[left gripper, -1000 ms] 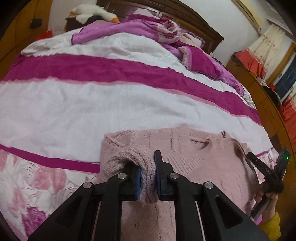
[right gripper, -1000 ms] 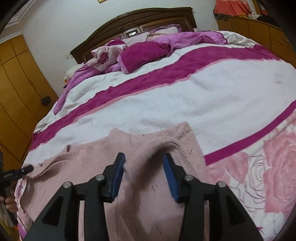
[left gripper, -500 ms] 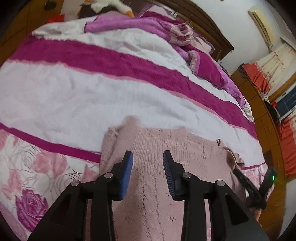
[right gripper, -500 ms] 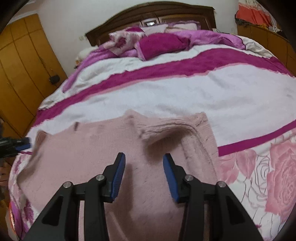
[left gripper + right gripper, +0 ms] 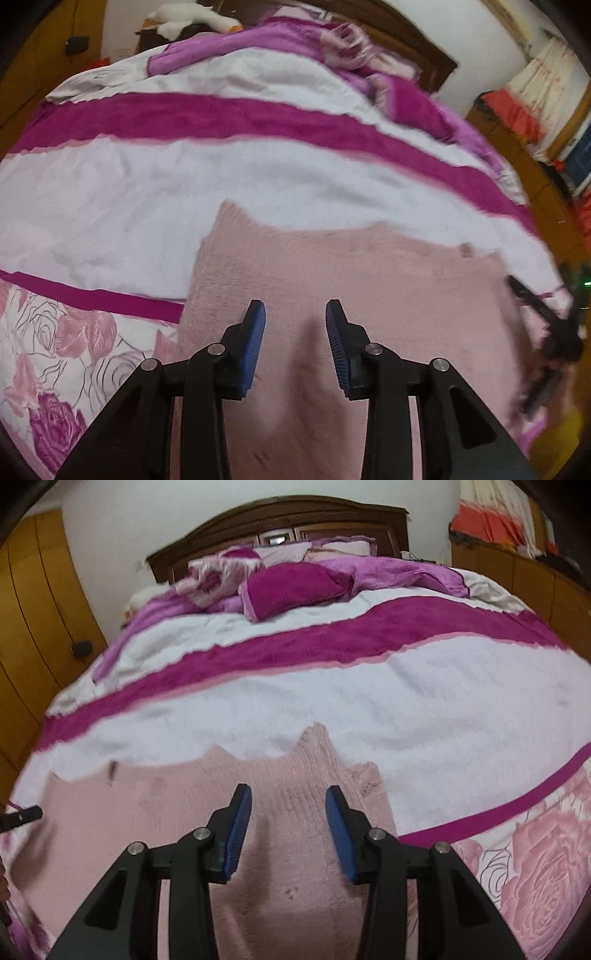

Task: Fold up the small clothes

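A pale pink knitted sweater (image 5: 369, 277) lies flat on the bed, its sleeves folded in over the body. My left gripper (image 5: 295, 308) hovers over the sweater's left part, open, with nothing between its blue pads. My right gripper (image 5: 288, 791) hangs open over the right part of the sweater (image 5: 177, 812), just short of the folded sleeve's edge (image 5: 317, 760), and holds nothing. Each gripper shows at the rim of the other's view: the right gripper (image 5: 546, 321) as a blurred dark shape, the left gripper (image 5: 20, 818) as a black tip.
The sweater rests on a white and magenta striped blanket (image 5: 406, 720) with rose print near the front edge. Crumpled purple bedding and pillows (image 5: 295, 587) are piled by the wooden headboard (image 5: 280, 517). A stuffed toy (image 5: 192, 18) lies at the back. Wooden wardrobes (image 5: 37, 627) flank the bed.
My left gripper has let go of the sleeve cuff and opened; the sleeve now lies flat on the sweater. The fabric that bulged between the right jaws has dropped flat too.
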A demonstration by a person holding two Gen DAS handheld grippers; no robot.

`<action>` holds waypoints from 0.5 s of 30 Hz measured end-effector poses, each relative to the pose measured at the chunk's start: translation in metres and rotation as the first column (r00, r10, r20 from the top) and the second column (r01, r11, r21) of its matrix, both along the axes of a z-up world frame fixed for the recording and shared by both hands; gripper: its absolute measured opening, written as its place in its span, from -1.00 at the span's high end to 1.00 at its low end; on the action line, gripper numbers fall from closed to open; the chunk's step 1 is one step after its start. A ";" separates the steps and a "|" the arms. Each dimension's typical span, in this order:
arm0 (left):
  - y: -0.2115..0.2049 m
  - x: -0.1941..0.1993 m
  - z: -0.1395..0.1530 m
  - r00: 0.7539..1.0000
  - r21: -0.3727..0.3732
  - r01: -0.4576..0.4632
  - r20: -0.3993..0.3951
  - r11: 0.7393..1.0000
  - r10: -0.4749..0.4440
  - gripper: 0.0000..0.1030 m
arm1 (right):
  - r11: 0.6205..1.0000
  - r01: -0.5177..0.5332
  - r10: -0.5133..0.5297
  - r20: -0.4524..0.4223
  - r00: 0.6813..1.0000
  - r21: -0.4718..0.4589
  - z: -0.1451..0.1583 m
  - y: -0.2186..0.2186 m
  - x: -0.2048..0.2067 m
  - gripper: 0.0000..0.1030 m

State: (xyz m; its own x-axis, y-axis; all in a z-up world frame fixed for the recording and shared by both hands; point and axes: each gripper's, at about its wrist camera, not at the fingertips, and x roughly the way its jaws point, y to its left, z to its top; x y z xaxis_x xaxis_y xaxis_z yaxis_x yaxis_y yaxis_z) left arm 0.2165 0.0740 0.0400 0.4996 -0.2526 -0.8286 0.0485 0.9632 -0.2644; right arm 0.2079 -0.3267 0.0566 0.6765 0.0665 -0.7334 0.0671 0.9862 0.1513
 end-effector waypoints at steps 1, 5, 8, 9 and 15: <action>-0.001 0.003 -0.007 1.000 0.032 -0.009 0.001 0.999 0.009 0.77 | 1.000 0.013 -0.014 -0.019 1.000 -0.008 -0.006 -0.001 0.004 0.14; -0.007 0.005 -0.016 0.999 0.092 -0.006 0.046 0.996 0.001 0.77 | 0.999 0.014 -0.016 -0.044 0.999 -0.042 -0.028 -0.003 0.014 0.22; -0.010 0.004 -0.015 0.999 0.126 0.003 0.052 0.992 -0.009 0.77 | 0.998 0.015 -0.017 -0.041 0.999 -0.059 -0.027 -0.001 0.015 0.22; -0.009 0.002 -0.014 0.999 0.127 0.004 0.051 0.992 -0.010 0.77 | 0.998 0.015 -0.017 -0.041 0.999 -0.055 -0.027 -0.002 0.014 0.22; 0.000 -0.025 0.004 0.998 0.154 0.009 0.055 0.988 -0.017 0.77 | 0.996 0.061 -0.063 0.024 0.998 0.070 0.001 -0.019 -0.025 0.05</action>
